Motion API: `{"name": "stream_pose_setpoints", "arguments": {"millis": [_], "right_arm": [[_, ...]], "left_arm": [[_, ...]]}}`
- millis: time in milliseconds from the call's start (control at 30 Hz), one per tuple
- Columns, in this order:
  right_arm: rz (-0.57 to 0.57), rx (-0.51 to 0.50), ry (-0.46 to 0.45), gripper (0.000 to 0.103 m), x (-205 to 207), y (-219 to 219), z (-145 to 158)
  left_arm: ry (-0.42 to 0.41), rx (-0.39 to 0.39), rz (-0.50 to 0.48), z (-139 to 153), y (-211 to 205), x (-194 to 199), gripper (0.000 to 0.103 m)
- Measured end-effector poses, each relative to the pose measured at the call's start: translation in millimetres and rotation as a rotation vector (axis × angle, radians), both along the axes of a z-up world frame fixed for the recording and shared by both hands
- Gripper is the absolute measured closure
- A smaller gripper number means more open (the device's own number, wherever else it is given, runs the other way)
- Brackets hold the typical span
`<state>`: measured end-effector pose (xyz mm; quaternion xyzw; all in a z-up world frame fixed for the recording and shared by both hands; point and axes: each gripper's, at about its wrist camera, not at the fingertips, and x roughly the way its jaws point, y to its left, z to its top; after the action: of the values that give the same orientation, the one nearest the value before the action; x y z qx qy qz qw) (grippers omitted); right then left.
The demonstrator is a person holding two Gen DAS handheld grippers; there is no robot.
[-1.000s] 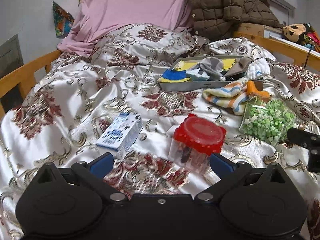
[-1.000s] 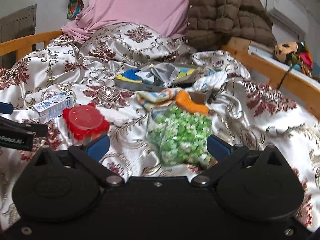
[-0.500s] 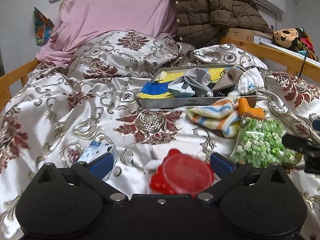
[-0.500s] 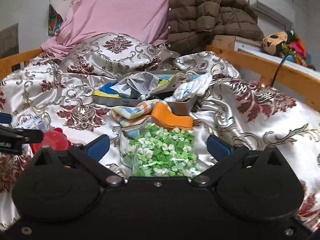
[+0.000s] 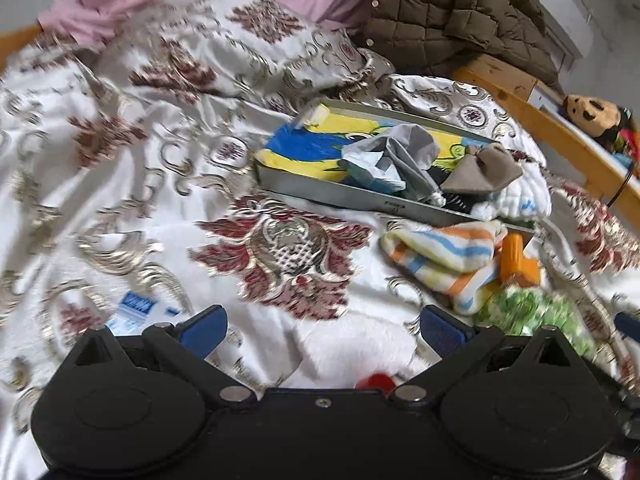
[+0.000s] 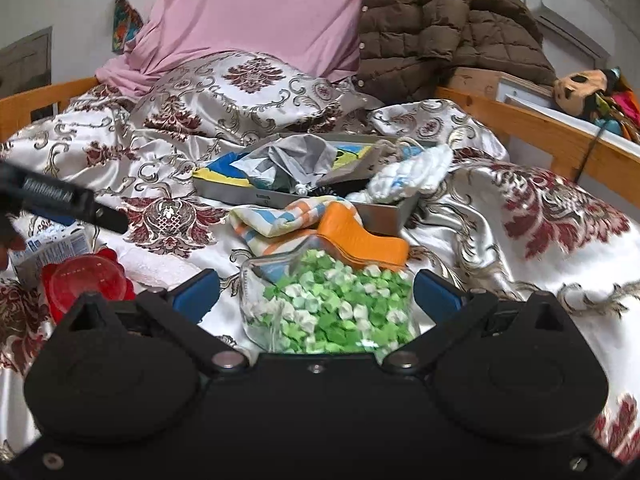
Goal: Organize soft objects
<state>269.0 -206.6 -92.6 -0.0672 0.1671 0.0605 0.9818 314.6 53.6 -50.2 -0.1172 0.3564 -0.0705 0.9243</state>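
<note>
Both grippers hang over a bed covered by a white satin quilt (image 6: 500,216) with maroon medallions. The left gripper (image 5: 322,330) has its blue fingers spread wide, nothing between them but a white fluffy cloth (image 5: 352,350) lying on the quilt beneath; a sliver of a red lid (image 5: 374,381) shows at its lower edge. The right gripper (image 6: 316,294) is also spread wide, its fingers on either side of a clear jar (image 6: 328,308) of green and white paper stars without touching it. Behind the jar lie an orange lid (image 6: 360,236) and a striped towel (image 6: 280,216), the towel against a grey tray (image 6: 384,214) piled with cloths. The tray's front carries a small label, too small to read. Left of the red lid sits a white-and-blue carton (image 6: 52,248), its print blurred. White lettering on the left gripper's body cannot be made out in the right wrist view.
</note>
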Motion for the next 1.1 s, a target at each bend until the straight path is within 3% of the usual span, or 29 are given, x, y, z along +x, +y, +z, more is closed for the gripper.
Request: {"name": "stream_pose_setpoints", "arguments": {"millis": [233,333,400,500,600,700,767,833,1100], "right_arm": [[0.059,-0.009,-0.002,0.001,17,12,-4],[0.077,-0.035,-0.003,0.001,22,20,-2],[0.082,-0.060,-0.005,0.001,26,24,0],[0.080,-0.069,-0.006,0.001,33,28,3],[0.092,-0.073,-0.005,0.001,38,31,6],[0.101,-0.106,-0.023,0.001,39,35,10],[0.102,-0.129,-0.037,0.001,38,39,12],[0.115,-0.135,-0.038,0.001,38,42,13],[0.202,-0.105,0.038,0.004,48,55,18]], "left_arm": [[0.090,-0.158,-0.124,-10,22,41,0.002],[0.182,-0.209,-0.144,-21,31,56,0.006],[0.232,-0.215,-0.158,-30,33,61,0.008],[0.237,-0.183,-0.200,-32,28,62,0.009],[0.244,-0.200,-0.233,-32,24,64,0.011],[0.268,-0.230,-0.257,-33,23,65,0.020],[0.303,-0.267,-0.257,-37,23,66,0.022],[0.310,-0.256,-0.248,-39,21,66,0.023],[0.339,-0.317,-0.211,-56,17,74,0.031]]}}
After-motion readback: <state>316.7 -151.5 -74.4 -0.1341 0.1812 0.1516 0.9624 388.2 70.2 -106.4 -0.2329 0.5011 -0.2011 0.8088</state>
